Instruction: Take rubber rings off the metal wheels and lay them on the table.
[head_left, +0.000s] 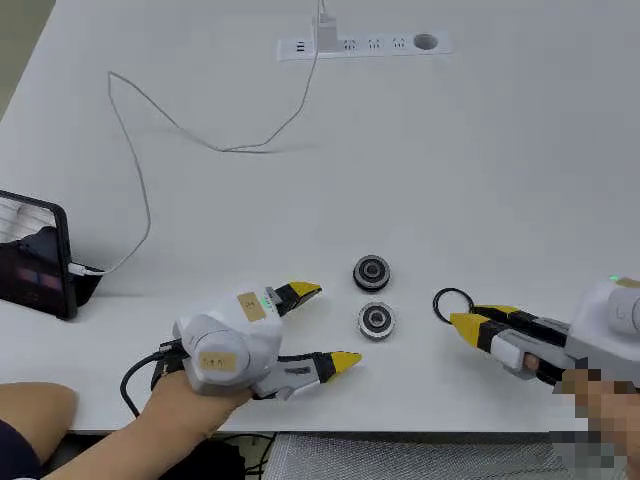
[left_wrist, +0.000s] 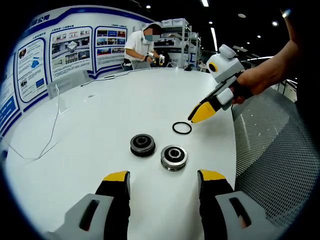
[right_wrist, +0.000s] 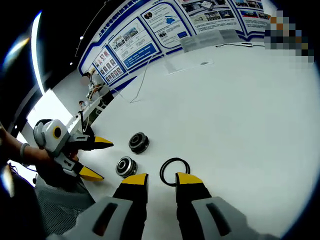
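Note:
Two metal wheels lie on the white table (head_left: 480, 180). The far wheel (head_left: 372, 272) (left_wrist: 143, 144) (right_wrist: 138, 142) has a dark outer band. The near wheel (head_left: 376, 319) (left_wrist: 174, 157) (right_wrist: 126, 166) shows a bare silver rim. A black rubber ring (head_left: 436, 303) (left_wrist: 173, 128) (right_wrist: 173, 159) lies flat to their right. My left gripper (head_left: 325, 325) (left_wrist: 165, 177) stands wide open just left of the wheels, holding nothing. Right behind the ring sits my right gripper (head_left: 478, 320) (right_wrist: 161, 180) (left_wrist: 202, 112), narrowly open, its tips almost touching the ring.
A white power strip (head_left: 360, 45) lies at the table's far edge, and a thin white cable (head_left: 150, 200) runs from it to a dark phone-like device (head_left: 35, 255) at the left. The front table edge (head_left: 400, 432) lies just below the grippers. A person (left_wrist: 142, 47) stands far behind the table.

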